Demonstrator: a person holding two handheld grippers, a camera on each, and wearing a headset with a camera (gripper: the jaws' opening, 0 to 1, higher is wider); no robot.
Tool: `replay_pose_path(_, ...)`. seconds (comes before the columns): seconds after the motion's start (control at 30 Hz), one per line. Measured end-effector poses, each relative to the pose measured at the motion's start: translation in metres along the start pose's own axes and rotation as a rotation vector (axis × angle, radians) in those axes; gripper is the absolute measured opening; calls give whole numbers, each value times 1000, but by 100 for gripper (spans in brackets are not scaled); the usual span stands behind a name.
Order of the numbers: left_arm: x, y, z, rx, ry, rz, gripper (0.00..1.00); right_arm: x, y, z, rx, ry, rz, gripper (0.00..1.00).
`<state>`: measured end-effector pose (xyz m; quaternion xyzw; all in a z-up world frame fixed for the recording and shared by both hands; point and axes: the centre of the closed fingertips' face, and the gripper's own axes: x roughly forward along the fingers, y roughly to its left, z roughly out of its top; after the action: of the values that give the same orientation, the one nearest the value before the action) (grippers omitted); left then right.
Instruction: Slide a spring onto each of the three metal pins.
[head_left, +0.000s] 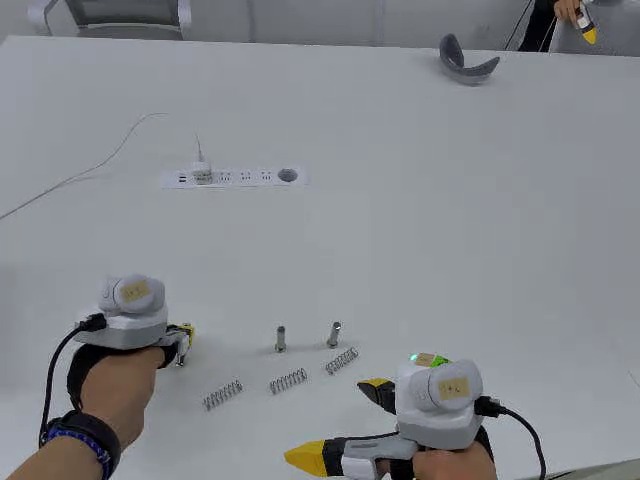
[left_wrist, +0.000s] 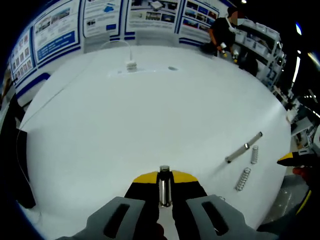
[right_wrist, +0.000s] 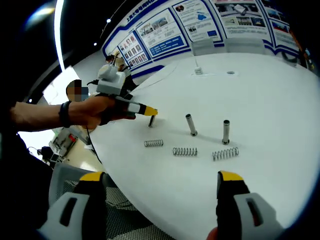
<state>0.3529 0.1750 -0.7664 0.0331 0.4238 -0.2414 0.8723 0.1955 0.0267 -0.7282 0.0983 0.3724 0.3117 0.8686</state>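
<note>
My left gripper is shut on a metal pin and holds it upright with its lower end at the white table; in the right gripper view the left gripper holds this pin at the left of the row. Two more pins stand upright on the table. Three springs lie in a row just in front of them. My right gripper is open near the front edge, with nothing between its jaws, pointed at the springs.
A white power strip with a plug and cable lies mid-table. A grey curved object rests at the far right. A person's hand with a yellow-tipped tool is beyond the far edge. The table's front edge runs beside my right gripper.
</note>
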Motion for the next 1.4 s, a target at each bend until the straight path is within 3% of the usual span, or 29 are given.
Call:
replay_pose_path(0.57,-20,7,-4,-16,-24,11,7,-1,4,0,-9,-1,3,93)
replay_pose_path(1.2,-22,9,-7,25,-53,18,7,0,6,-1,-17,5,9,93)
replay_pose_path(1.4,-21,3,-7,46,-63,15,7,0,6,-1,-19,6,11,93)
